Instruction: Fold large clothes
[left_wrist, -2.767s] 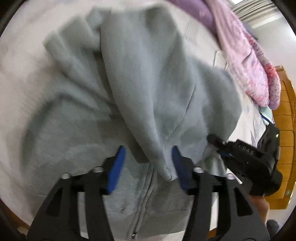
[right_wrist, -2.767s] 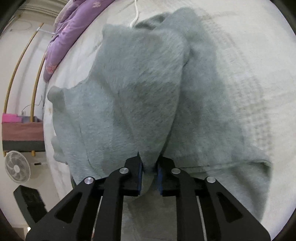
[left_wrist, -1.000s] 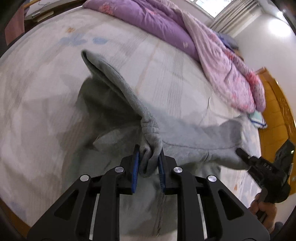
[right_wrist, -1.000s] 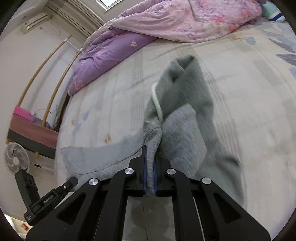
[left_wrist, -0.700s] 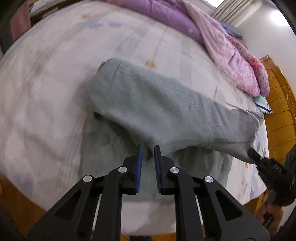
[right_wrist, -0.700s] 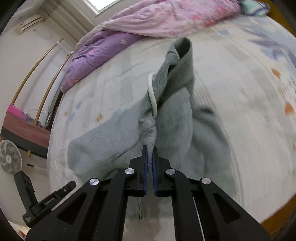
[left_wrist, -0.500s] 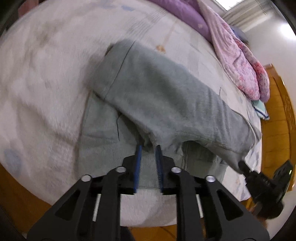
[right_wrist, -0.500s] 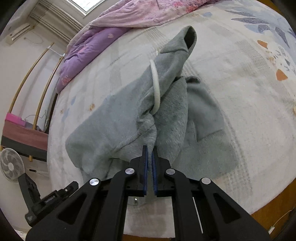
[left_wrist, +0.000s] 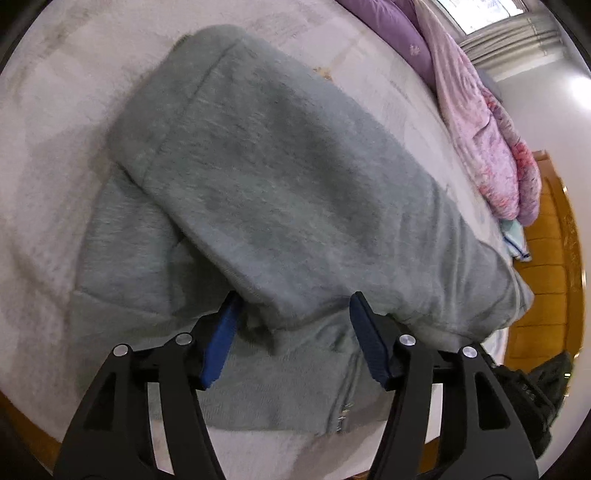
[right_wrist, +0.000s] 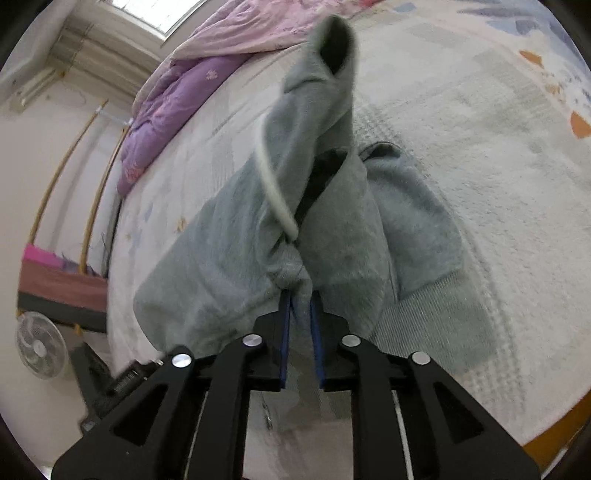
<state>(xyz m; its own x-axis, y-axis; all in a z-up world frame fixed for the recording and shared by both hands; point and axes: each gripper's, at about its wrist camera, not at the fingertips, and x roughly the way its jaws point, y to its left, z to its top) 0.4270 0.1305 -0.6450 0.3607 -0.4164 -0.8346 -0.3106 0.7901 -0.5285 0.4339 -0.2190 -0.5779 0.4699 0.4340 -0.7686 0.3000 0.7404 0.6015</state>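
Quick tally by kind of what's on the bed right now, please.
Grey zip hoodie: 1
Purple and pink quilt: 1
Folded light-blue cloth beside the quilt: 1
Total: 3

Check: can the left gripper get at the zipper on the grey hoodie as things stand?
Probably yes. The left gripper, jaws just opened and gripping nothing, hovers right over the hoodie; the zipper lies exposed just below it, uncovered by the folded layer.
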